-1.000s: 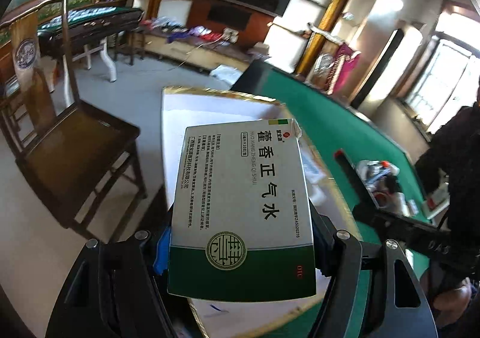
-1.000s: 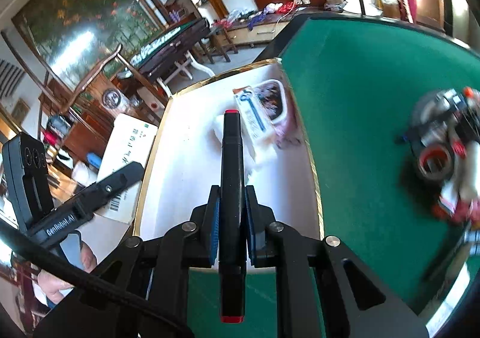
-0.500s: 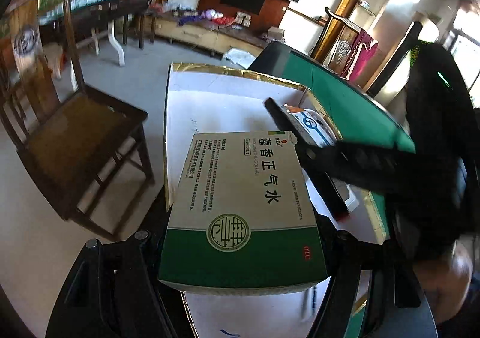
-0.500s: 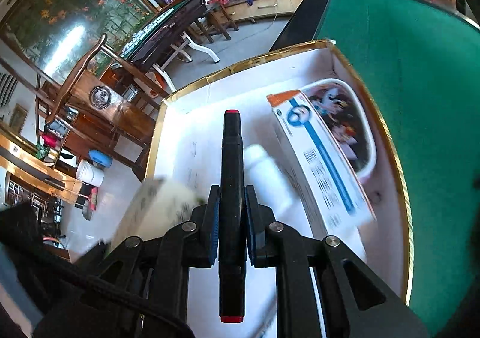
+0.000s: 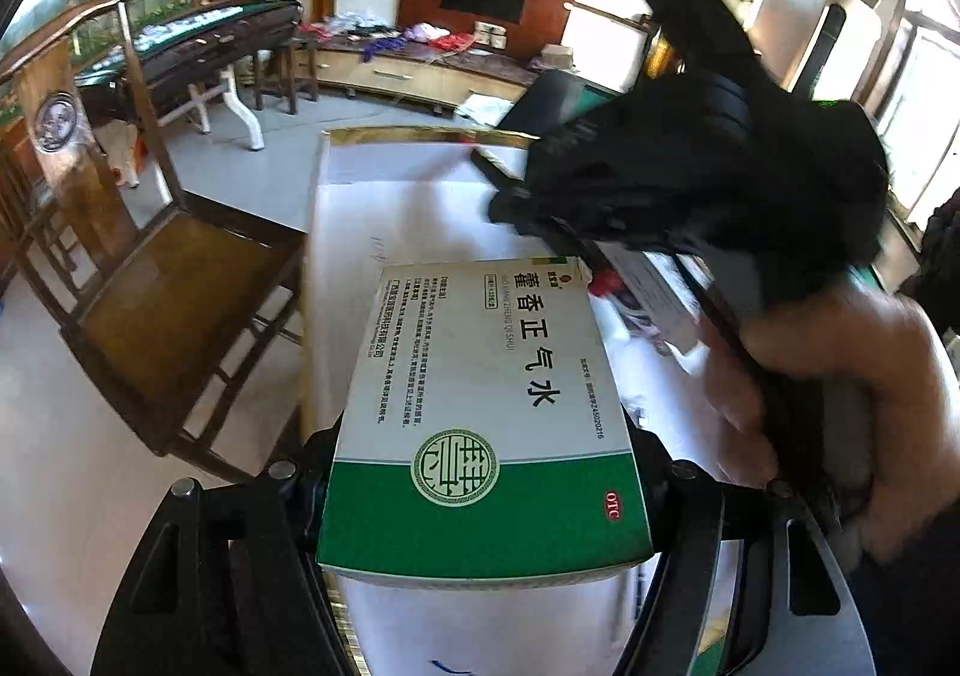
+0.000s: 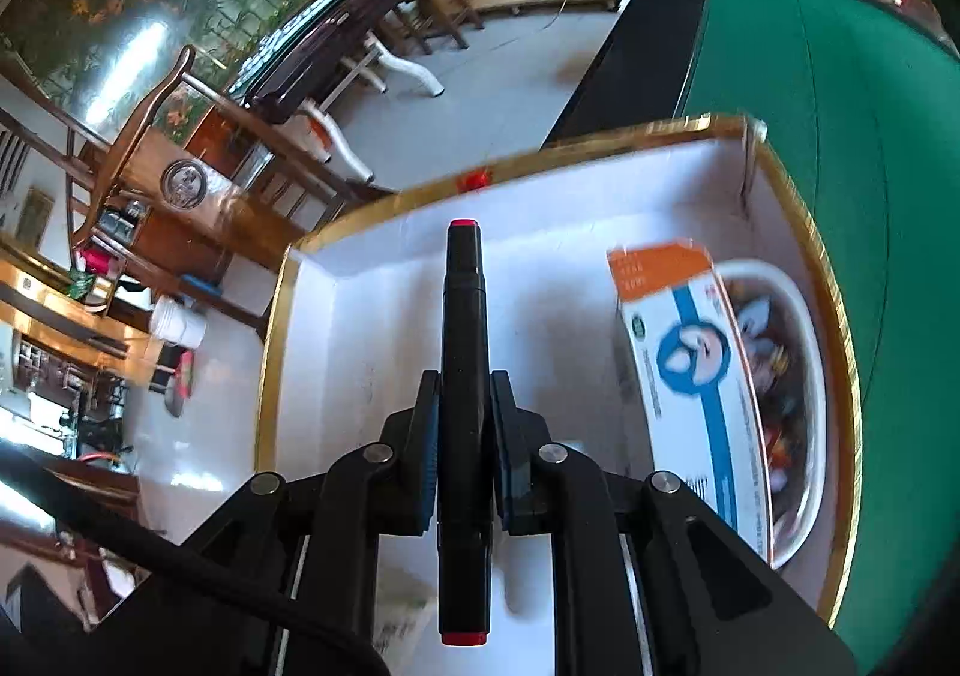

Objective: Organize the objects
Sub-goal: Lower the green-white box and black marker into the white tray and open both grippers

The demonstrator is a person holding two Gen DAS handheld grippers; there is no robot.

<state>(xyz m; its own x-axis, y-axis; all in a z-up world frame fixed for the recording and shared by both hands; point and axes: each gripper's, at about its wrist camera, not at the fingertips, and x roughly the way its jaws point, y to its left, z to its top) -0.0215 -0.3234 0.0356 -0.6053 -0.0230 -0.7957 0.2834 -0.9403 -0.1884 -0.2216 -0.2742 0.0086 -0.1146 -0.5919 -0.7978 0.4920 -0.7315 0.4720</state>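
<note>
Both over the white box (image 6: 372, 316): left gripper (image 5: 480, 472) holds medicine carton (image 5: 486, 406), right gripper (image 6: 462, 448) clamps black marker (image 6: 462, 376); they may collide w/ right one crossing at carton's 2 o'clock.

A green-felt bench (image 6: 840, 94) with a dark edge carries a shallow white box with a gold rim (image 6: 837, 316). Inside the box, against its right wall, lies a white oval dish (image 6: 792, 376) of small colourful items, and a white-and-blue carton with an orange end (image 6: 690, 370) leans beside that dish.
</note>
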